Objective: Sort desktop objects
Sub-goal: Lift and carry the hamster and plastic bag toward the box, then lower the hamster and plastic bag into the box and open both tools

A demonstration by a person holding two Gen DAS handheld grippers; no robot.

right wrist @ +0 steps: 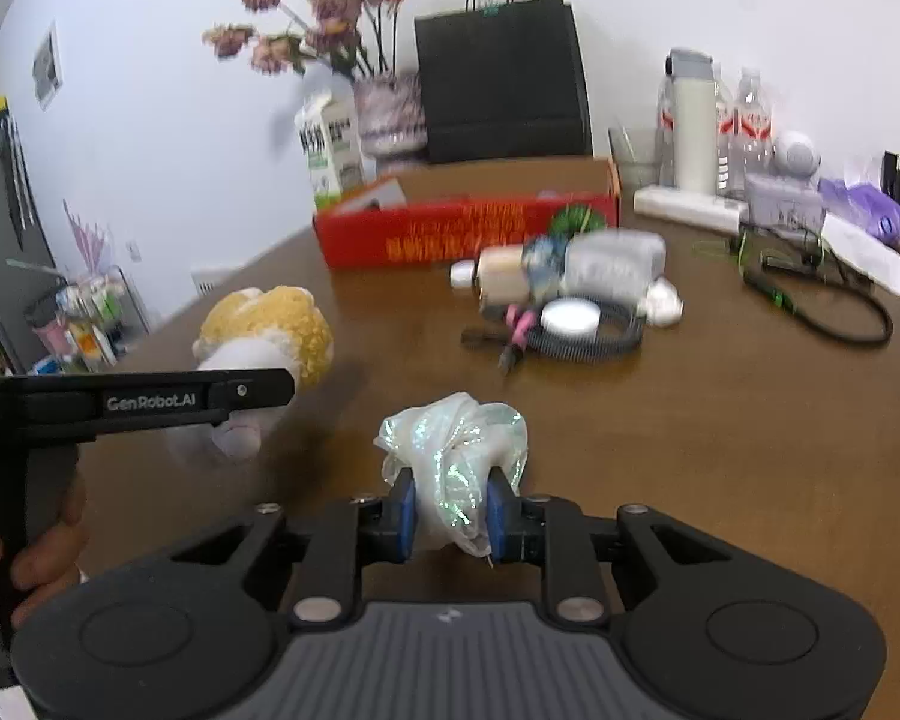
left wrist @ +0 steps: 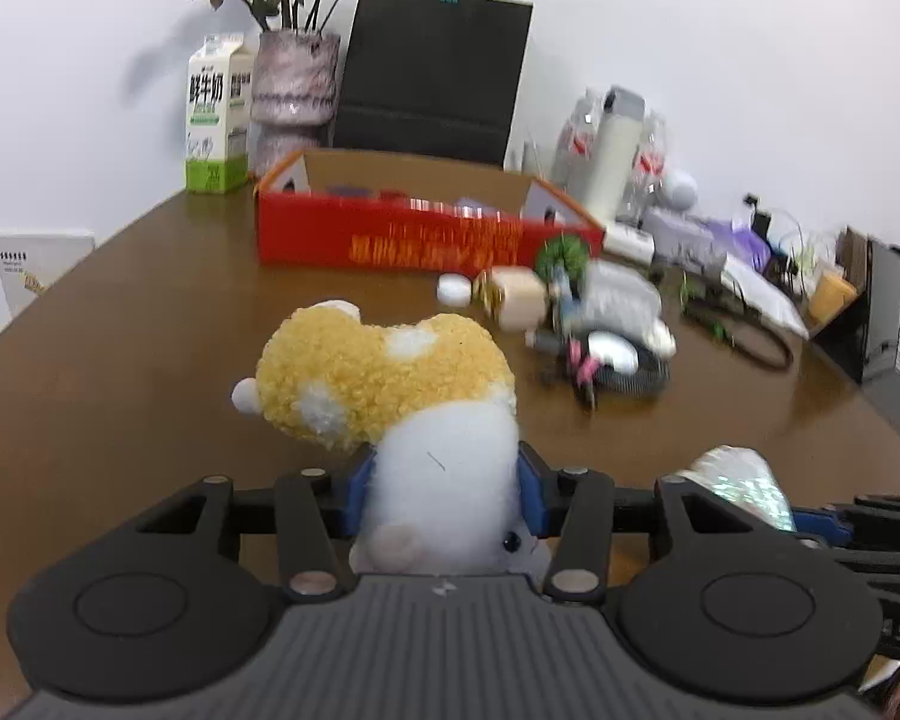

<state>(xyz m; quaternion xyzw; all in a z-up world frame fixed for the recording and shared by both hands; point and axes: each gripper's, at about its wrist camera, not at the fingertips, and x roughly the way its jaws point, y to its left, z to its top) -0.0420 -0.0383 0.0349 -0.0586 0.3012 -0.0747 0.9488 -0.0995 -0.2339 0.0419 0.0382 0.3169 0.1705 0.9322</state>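
My left gripper is shut on a yellow and white plush toy, its blue pads squeezing the white body above the brown table. The same plush toy shows at the left of the right wrist view, held by the black left gripper. My right gripper is shut on a crumpled iridescent plastic wrapper; the wrapper also shows at the lower right in the left wrist view. A red cardboard box stands open at the back of the table, also seen as the red box.
A pile of small items lies in front of the box: a bottle, a white puck on a dark ring, a pink-handled tool. A milk carton, flower vase, black paper bag, bottles and cables line the back and right.
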